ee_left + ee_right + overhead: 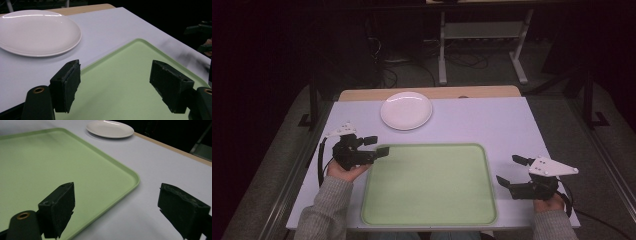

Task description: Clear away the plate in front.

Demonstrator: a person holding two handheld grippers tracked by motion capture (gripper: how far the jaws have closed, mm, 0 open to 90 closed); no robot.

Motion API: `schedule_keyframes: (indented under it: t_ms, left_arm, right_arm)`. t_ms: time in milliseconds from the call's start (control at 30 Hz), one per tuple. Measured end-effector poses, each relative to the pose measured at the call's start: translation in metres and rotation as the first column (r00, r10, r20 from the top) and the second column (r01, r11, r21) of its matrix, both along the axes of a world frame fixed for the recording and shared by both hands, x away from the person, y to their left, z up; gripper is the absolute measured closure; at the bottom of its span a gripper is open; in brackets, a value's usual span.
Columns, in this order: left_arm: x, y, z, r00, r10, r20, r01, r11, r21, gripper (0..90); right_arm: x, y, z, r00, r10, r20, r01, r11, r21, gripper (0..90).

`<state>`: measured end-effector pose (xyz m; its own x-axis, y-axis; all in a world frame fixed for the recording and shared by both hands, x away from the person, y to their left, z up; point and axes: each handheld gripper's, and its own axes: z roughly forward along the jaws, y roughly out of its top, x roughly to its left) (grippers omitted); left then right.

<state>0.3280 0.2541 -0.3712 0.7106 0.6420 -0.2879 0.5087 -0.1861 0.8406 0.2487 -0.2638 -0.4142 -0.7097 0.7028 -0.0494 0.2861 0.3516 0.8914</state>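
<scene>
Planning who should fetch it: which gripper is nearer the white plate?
Left. The left gripper sits just below the white plate; the right gripper is far off, beyond the green tray.

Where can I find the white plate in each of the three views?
High view: plate at the table's far edge, beyond the green tray.
Left gripper view: plate upper left.
Right gripper view: plate at top centre.
Shared landmark: the tray's far rim.

On the worktop [492,120] the tray [429,185] lies at the near edge, with the plate [406,110] behind it (slightly to the left, well apart). The left hand-held gripper [378,145] hangs over the tray's far-left corner; the right hand-held gripper [510,171] sits just beside its right rim.
</scene>
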Motion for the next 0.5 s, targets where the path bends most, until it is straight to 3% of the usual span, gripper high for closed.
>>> schedule_keyframes:
  t_ms: [200,367,500]
  left_arm:
    - [0.015,-0.006,0.004,0.9998,-0.012,-0.017,0.013,0.9998,0.013,25.3]
    - [0.028,-0.007,0.006,0.9996,0.009,-0.028,-0.009,1.0,0.002,25.6]
    - [0.038,-0.011,0.008,0.9994,0.024,-0.027,-0.023,0.9996,0.017,25.8]
  right_arm:
    - [0.0,0.0,0.0,1.0,0.005,-0.001,-0.005,1.0,-0.003,13.5]
    - [-0.001,-0.001,0.001,1.0,0.001,0.002,-0.001,1.0,0.003,13.5]
    - [-0.001,-0.003,0.002,1.0,-0.007,0.004,0.007,1.0,0.012,13.5]
